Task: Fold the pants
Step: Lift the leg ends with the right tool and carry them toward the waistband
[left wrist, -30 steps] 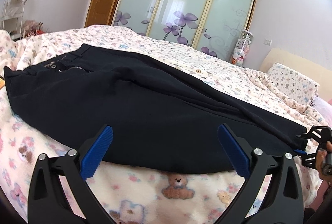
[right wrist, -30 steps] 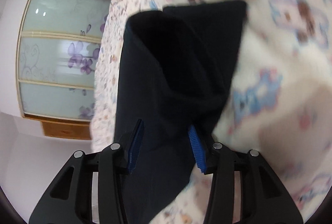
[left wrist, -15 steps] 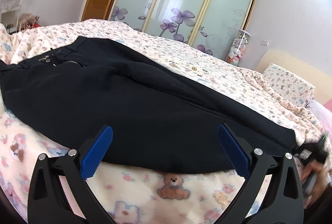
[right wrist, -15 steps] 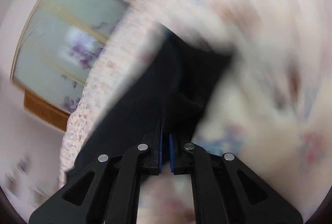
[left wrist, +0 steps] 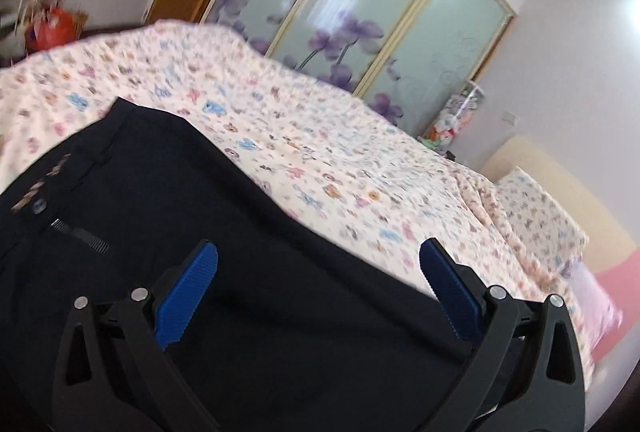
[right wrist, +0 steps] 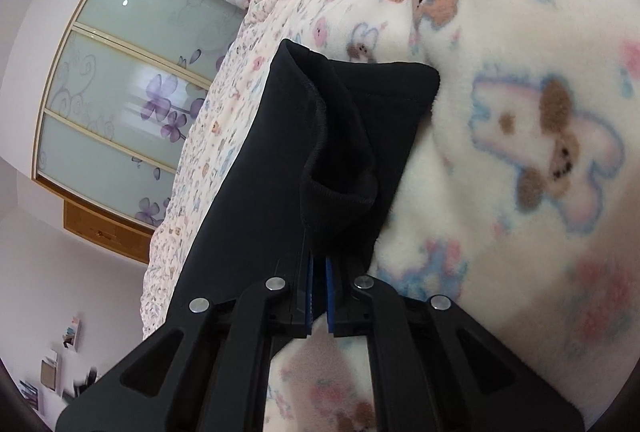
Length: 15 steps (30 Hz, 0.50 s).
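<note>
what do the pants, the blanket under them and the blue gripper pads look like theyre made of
Pants: dark, matte woven cloth, probably a cotton blend; stitched hem, soft drape.
Blanket: fuzzy fleece, likely polyester; its nap blurs the bear print.
Pads: ribbed blue rubber or soft plastic, matte, on black hard plastic fingers. The right gripper is clamped on the hem; the left gripper is open.
</note>
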Each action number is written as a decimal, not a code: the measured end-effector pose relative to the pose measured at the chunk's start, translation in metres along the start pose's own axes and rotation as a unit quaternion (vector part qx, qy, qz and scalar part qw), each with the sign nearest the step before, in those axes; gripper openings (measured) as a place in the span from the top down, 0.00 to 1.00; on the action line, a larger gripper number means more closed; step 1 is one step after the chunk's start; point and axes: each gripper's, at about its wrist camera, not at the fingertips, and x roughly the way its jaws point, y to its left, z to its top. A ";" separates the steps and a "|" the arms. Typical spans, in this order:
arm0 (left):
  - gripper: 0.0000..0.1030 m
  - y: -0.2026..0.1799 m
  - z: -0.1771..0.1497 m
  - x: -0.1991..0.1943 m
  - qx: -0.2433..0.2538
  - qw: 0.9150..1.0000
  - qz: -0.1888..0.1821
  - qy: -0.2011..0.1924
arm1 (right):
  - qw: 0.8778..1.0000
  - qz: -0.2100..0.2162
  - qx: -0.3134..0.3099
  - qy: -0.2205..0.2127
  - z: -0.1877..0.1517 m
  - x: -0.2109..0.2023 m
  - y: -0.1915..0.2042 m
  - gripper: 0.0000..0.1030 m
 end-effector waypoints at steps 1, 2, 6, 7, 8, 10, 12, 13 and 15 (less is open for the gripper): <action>0.02 0.004 0.009 0.011 -0.013 1.000 0.005 0.002 | 1.000 -0.001 -0.002 0.002 0.001 0.000 -0.001 0.96; 0.02 0.011 0.022 0.027 -0.029 1.000 0.012 0.005 | 1.000 -0.003 -0.004 0.003 0.002 0.002 0.002 0.96; 0.02 0.033 0.056 0.086 -0.057 0.994 0.085 0.028 | 1.000 -0.013 -0.020 0.007 0.002 0.003 0.005 0.96; 0.05 0.040 0.062 0.104 -0.062 0.991 0.112 0.039 | 1.000 -0.014 -0.023 0.007 0.002 0.004 0.006 0.96; 0.07 0.048 0.068 0.120 -0.069 0.987 0.140 0.049 | 1.000 -0.015 -0.026 0.007 0.002 0.004 0.005 0.96; 0.18 0.064 0.075 0.146 -0.095 0.980 0.161 0.071 | 0.999 -0.019 -0.031 0.008 0.002 0.006 0.007 0.96; 0.23 0.076 0.078 0.164 -0.112 0.976 0.168 0.087 | 0.999 -0.021 -0.036 0.010 0.003 0.007 0.008 0.96; 0.23 0.083 0.080 0.176 -0.116 0.971 0.184 0.099 | 0.999 -0.021 -0.036 0.010 0.002 0.007 0.007 0.96; 0.28 0.090 0.078 0.184 -0.117 0.967 0.202 0.104 | 0.999 -0.020 -0.036 0.011 0.002 0.005 0.006 0.96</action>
